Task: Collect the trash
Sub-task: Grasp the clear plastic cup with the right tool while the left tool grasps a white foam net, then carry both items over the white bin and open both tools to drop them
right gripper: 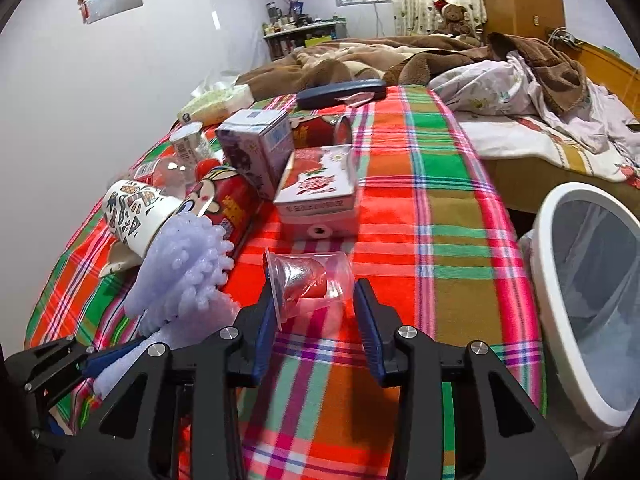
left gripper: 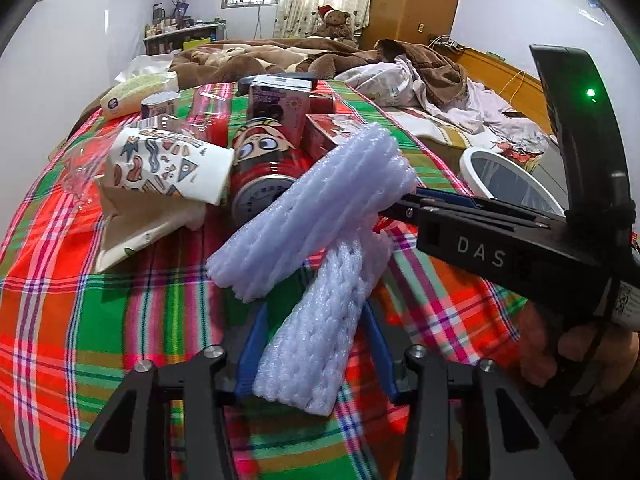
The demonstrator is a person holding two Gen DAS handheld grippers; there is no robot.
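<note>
Two white foam net sleeves lie crossed on the plaid table. The lower sleeve (left gripper: 320, 320) sits between the fingers of my left gripper (left gripper: 316, 344), which close on it. The upper sleeve (left gripper: 320, 208) lies across it and also shows in the right wrist view (right gripper: 184, 272). My right gripper (right gripper: 316, 320) is open around a clear plastic cup (right gripper: 308, 280) lying on its side; from the left wrist view it reaches in from the right (left gripper: 404, 204) by the upper sleeve. A white bin (right gripper: 592, 296) with a liner stands right of the table.
A patterned paper cup (left gripper: 168, 164), a red cartoon can (left gripper: 260, 168), a purple carton (left gripper: 280, 112), a red carton (right gripper: 316, 188) and a dark case (right gripper: 340, 90) lie on the plaid cloth (right gripper: 440, 220). A bed with blankets is behind.
</note>
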